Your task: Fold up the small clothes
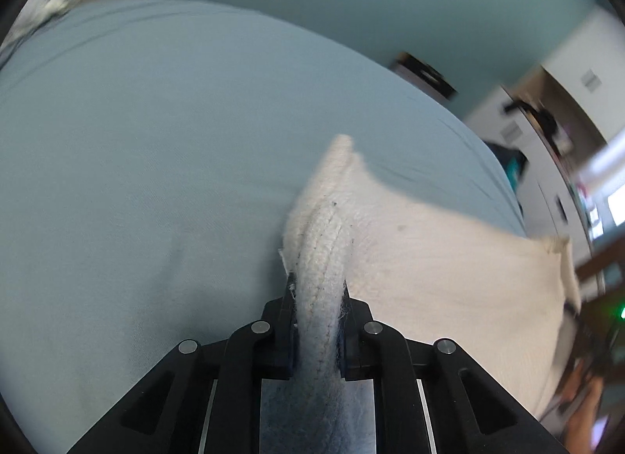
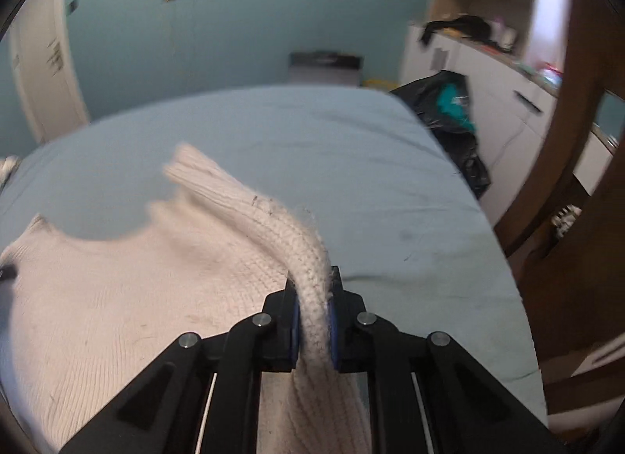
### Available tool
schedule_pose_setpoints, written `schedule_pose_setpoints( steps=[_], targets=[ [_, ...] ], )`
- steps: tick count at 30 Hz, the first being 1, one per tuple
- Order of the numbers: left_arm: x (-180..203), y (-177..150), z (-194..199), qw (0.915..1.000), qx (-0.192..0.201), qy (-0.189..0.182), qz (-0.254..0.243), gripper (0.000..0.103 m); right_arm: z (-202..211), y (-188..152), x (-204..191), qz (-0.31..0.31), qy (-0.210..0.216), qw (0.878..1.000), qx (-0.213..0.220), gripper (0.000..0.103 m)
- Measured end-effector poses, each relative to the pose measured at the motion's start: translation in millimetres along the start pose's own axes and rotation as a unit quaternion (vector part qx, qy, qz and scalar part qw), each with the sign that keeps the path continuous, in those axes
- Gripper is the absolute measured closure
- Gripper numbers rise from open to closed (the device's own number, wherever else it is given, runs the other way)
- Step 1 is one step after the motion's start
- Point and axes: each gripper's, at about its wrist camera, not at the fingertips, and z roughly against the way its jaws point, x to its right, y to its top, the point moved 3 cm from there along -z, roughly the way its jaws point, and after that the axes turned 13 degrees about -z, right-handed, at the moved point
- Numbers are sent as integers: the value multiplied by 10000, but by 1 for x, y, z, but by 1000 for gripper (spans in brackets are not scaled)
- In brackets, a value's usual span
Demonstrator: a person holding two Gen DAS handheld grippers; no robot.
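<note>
We have one cream knit garment (image 1: 449,266) held up over the pale blue bed sheet (image 1: 156,141), stretching from the centre of the left wrist view toward its right edge, and across the lower left of the right wrist view (image 2: 117,297). The left gripper (image 1: 318,290) is clamped on a thick rolled edge of the knit, jaws pinched tight on the fabric. The right gripper (image 2: 312,286) likewise pinches a ribbed edge between its blue pads (image 2: 295,321).

To do this step well, we judge we should keep both grips firm and level, hold the span between them taut enough to hang flat, and lower the free hem onto the sheet before laying the rest forward, so the fold line lands straight.

By count: one garment, two grippers, one bed. At the upper left of the left view lies a pale heap (image 1: 43,12), possibly more clothes, though blur keeps us from being sure. A black bag (image 2: 449,110) sits beyond the bed's right corner.
</note>
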Motion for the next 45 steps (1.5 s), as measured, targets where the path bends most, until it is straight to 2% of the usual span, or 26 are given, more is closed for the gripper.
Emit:
schedule_pose_setpoints(
  steps=[3, 6, 9, 11, 12, 13, 14, 16, 17, 19, 21, 23, 25, 27, 29, 30, 31, 32, 33, 35, 36, 37, 38, 40, 42, 45],
  targets=[
    [-10, -12, -25, 9993, -192, 52, 301, 89, -39, -6, 9, -323, -234, 9987, -325, 96],
    [-10, -26, -45, 9991, -302, 226, 187, 89, -92, -28, 14, -509, -629, 9924, -928, 96],
    [4, -20, -42, 9991, -271, 107, 319, 79, -106, -53, 17, -452, -647, 9893, -1227, 94],
    [5, -14, -25, 9982, -376, 65, 464, 69, -97, -49, 22, -540, -483, 9905, -1170, 77],
    [10, -7, -18, 9983, -370, 132, 429, 65, -90, -43, 30, -770, -390, 9880, -1282, 58],
    [13, -3, -6, 9987, -315, 223, 342, 54, -85, -38, 37, -1017, -283, 9844, -1405, 47],
    [19, 2, 13, 9991, -167, 331, 187, 33, -73, -31, 45, -1265, -34, 9809, -1476, 47],
    [30, 7, 46, 9983, 209, 520, -130, 8, -37, -23, 52, -1453, 390, 9776, -1470, 46],
    [40, 6, 68, 9970, 428, 563, -304, 1, -14, -24, 52, -1398, 421, 9791, -1419, 43],
    [64, 3, 90, 9947, 637, 523, -612, 0, 21, -36, 40, -1073, 471, 9823, -1464, 30],
    [85, -15, 104, 9915, 672, 600, -934, 0, 53, -58, 20, -549, 592, 9852, -1509, 29],
    [114, -39, 103, 9856, 682, 790, -1331, 0, 93, -75, 10, -150, 551, 9934, -991, 29],
    [131, -67, 84, 9784, 293, 930, -1823, 0, 114, -90, 19, 33, 591, 9965, -595, 24],
    [130, -94, 64, 9728, -175, 1012, -2075, 0, 113, -106, 37, -54, 608, 9953, -747, 23],
    [132, -118, 32, 9656, -738, 1167, -2205, 0, 93, -125, 70, -738, 874, 9849, -1299, 23],
    [127, -129, 21, 9635, -939, 1223, -2187, 0, 78, -138, 88, -1160, 1097, 9728, -1677, 23],
    [119, -137, 13, 9640, -1008, 1267, -2107, 0, 64, -146, 97, -1343, 1221, 9648, -1904, 23],
    [114, -141, 10, 9697, -879, 1185, -1948, 0, 52, -154, 104, -1486, 1297, 9575, -2103, 24],
    [110, -142, 10, 9734, -724, 1131, -1855, 0, 38, -165, 113, -1724, 1283, 9485, -2326, 29],
    [110, -141, 10, 9735, -637, 1137, -1879, 0, 33, -173, 114, -1951, 1618, 9360, -2442, 66],
    [111, -141, 11, 9727, -612, 1163, -1912, 0, 39, -172, 113, -1911, 1637, 9404, -2287, 86],
    [110, -142, 12, 9723, -610, 1179, -1923, 0, 45, -170, 112, -1853, 1646, 9444, -2160, 92],
    [111, -141, 12, 9724, -614, 1179, -1918, 0, 53, -166, 109, -1703, 1600, 9510, -2027, 93],
    [116, -141, 9, 9730, -609, 1164, -1899, 0, 71, -158, 113, -1629, 1102, 9682, -1549, 94],
    [116, -142, 9, 9735, -545, 1150, -1899, 0, 81, -161, 127, -2027, 1076, 9653, -1250, 95],
    [98, -157, 16, 9722, -444, 1167, -1979, 0, 55, -187, 133, -1907, 586, 9687, -1480, 95]
  ],
)
